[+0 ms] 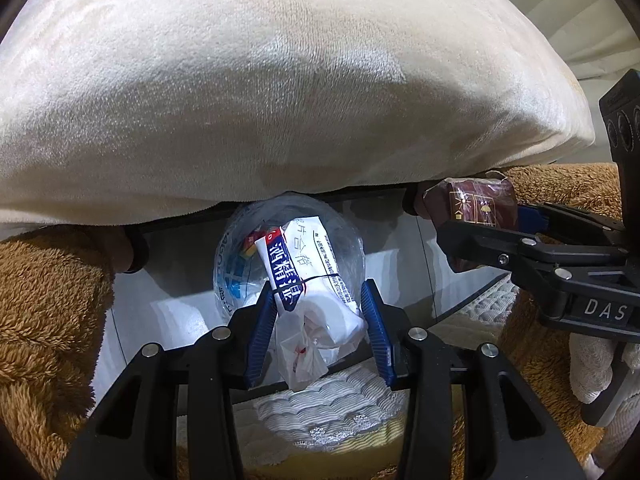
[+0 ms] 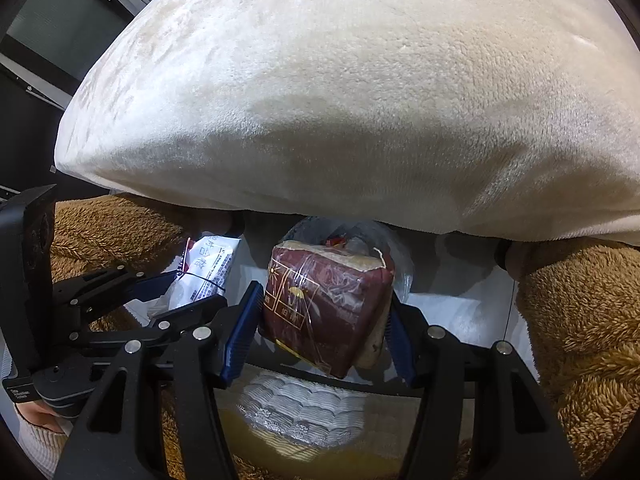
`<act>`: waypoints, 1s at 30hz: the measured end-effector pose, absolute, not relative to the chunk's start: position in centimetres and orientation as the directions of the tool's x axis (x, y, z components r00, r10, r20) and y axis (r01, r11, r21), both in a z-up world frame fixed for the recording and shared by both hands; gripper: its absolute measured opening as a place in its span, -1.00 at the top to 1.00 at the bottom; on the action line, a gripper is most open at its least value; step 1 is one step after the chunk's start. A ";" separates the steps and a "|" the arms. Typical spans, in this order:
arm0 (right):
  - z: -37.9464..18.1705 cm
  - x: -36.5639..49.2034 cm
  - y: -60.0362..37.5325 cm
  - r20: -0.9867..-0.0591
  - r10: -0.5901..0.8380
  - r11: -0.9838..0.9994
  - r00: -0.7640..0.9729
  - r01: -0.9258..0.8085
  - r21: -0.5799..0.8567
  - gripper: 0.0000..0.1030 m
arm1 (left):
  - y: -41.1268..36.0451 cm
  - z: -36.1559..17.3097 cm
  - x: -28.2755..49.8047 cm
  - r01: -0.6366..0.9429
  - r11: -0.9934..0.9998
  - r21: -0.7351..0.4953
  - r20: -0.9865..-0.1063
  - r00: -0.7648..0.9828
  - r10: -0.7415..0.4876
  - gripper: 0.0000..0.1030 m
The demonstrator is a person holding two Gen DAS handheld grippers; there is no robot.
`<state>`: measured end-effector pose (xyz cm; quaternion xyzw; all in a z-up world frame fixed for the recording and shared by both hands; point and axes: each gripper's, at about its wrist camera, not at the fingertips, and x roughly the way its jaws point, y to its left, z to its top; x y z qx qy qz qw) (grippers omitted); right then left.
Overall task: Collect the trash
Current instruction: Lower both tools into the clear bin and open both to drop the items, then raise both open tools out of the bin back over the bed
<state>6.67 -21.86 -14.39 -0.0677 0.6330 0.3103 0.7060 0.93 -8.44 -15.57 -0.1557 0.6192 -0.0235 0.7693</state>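
Holding a white wrapper (image 1: 308, 280) with blue and red print, the left gripper (image 1: 320, 328) has its blue pads (image 1: 262, 332) pressed on both sides of it. Its jaws are only a little way apart, with the crumpled wrapper squeezed between them. In the left wrist view, the wrapper sits near the middle, and its loose end hangs down toward 6 o'clock.

The right gripper (image 2: 320, 332) is pinched on a dark red packet (image 2: 328, 304) wrapped in shiny clear plastic. Its jaws are also only a little way apart, and the packet fills the gap. In the left wrist view, this gripper (image 1: 480, 236) and its packet (image 1: 468, 200) show at 3 o'clock. In the right wrist view, the left gripper (image 2: 172, 296) and the white wrapper (image 2: 208, 268) show at 9 o'clock.

Behind both held things, toward 12 o'clock, is a clear plastic bag (image 1: 344, 228) with more trash inside. Above it is a big cream pillow (image 1: 280, 80) that fills the top half of both views. Fuzzy brown blanket (image 1: 44, 300) lies at 9 o'clock and 3 o'clock. A white quilted pad (image 1: 328, 404) lies at 6 o'clock, under the grippers. A white knit sleeve (image 1: 592, 364) shows at 4 o'clock in the left wrist view.
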 end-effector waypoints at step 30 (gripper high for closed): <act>-10.8 6.5 -22.3 -0.903 0.394 0.787 0.170 -0.571 0.235 -0.25 | -7.5 -13.0 0.2 -0.156 0.951 -0.268 -0.914 0.355 -0.199 -0.11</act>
